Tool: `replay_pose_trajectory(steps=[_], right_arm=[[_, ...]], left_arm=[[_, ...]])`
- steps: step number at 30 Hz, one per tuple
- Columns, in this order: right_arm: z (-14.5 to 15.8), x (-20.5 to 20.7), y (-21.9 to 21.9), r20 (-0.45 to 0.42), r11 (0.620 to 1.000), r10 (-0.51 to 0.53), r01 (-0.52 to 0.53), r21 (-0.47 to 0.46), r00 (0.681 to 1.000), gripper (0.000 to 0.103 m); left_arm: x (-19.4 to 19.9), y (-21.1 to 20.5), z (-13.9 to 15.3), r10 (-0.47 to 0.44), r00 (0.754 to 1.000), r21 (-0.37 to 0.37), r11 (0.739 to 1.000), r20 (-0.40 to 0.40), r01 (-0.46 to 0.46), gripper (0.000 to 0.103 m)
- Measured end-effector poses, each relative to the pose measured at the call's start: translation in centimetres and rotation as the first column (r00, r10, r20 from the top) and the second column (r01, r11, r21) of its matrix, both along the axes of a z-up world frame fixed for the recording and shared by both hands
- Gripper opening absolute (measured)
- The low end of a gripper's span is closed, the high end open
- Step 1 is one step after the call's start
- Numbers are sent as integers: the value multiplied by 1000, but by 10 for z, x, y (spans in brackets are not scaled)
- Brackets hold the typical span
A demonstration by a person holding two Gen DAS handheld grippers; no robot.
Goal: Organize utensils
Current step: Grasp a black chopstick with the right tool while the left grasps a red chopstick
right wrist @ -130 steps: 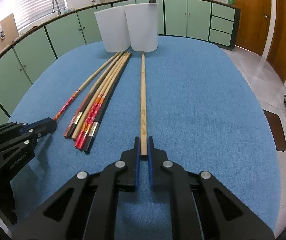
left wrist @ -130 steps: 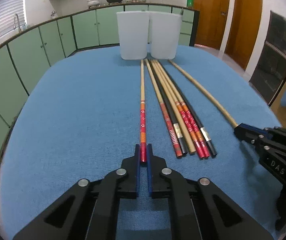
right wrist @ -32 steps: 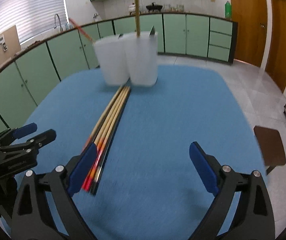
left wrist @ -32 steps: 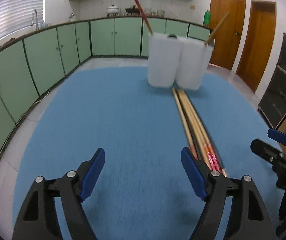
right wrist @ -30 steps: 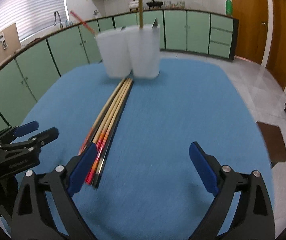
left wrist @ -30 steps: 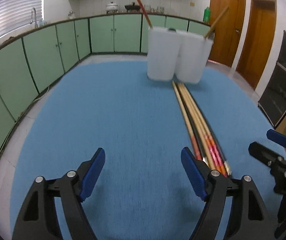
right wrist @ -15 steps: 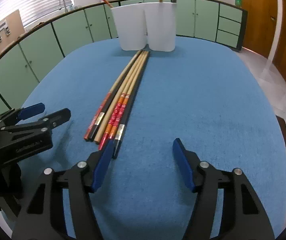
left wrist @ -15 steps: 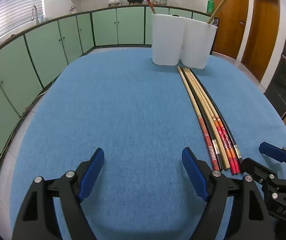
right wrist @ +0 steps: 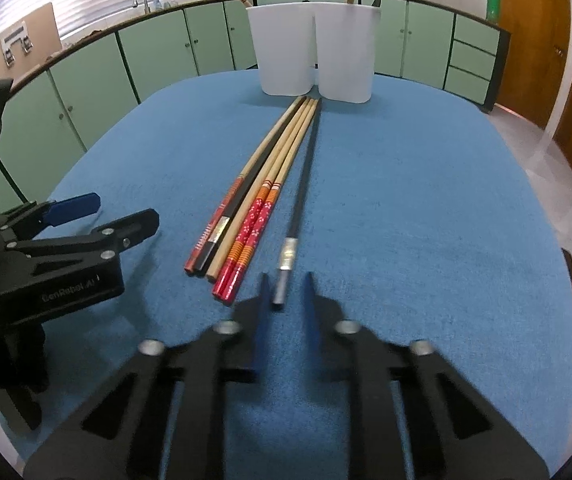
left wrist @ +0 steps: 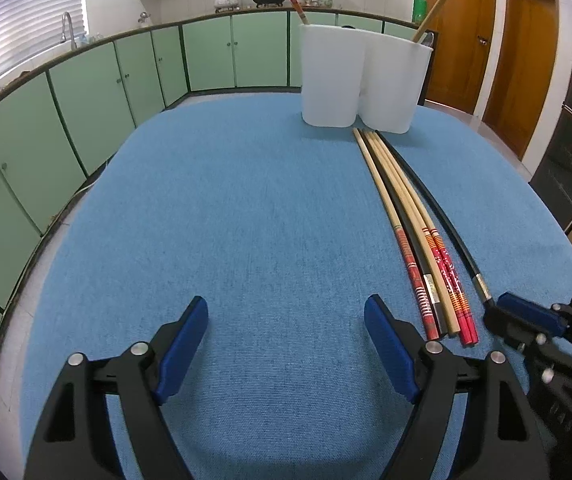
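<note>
Chopsticks are laid in a tight row on the blue tablecloth just before the two white holders, while the black chopstick lies slightly apart to the right, its metal-capped end flanked by the right gripper, whose fingers are narrowed around it but seemingly not yet clamped. The grip is best completed squarely on that capped end, lifted without the neighbouring sticks being dragged. The left gripper is held wide open and empty over bare cloth.

A home kitchen; green cabinets, faucet, pots on counter.
</note>
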State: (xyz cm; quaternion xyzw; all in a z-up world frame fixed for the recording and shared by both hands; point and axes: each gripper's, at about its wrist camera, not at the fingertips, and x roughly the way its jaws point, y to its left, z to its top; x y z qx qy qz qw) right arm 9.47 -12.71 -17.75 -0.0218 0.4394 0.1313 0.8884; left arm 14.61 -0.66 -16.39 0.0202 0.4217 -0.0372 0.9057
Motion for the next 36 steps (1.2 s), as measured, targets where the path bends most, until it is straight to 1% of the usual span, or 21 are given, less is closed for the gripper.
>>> replay_pose_trajectory(steps=[4,7,10,14,16,18,25,27,33,35,36], right_arm=[[0,1,-7,2,1000,-18,18,5,1000,7],[1,3,-19,5,999,-51,51,-1,999,6],[0,3,-31,10,997,-76,76,-8,997,6],[-1,3,-44,3,994,-106,106,10,994,6],[-1,3,-46,1,994,-108,108,17,994,6],[-1,2,-46,3,994,-107,107,15,994,6],[-2,3,-49,-2,994,-107,107,32,994,6],[-2,2,-49,-3,994,-107,107,35,994,6],[-1,2,-50,-3,994,-99,99,40,995,7],[-1,1,-52,-4,994,-94,94,47,996,7],[-1,0,-53,-4,995,-88,88,53,996,9]], left_arm=[[-3,-4,2,-25,1000,-12,1000,12,25,79],[-6,-8,3,-50,999,-36,998,14,50,79],[-10,-17,4,-89,996,-53,995,15,89,79],[-13,-28,1,-125,992,-49,991,-2,124,80],[-13,-33,0,-137,990,-33,990,-11,137,82],[-12,-35,-2,-135,991,-19,991,-24,134,82],[-10,-27,-2,-106,994,-36,994,-33,105,84],[-9,-25,-4,-102,994,-30,994,-41,101,85],[-11,-16,-2,-47,998,-14,999,-34,47,85],[-13,-13,-1,-40,999,-20,999,-27,40,84],[-15,-12,0,-46,999,-28,999,-22,45,84]])
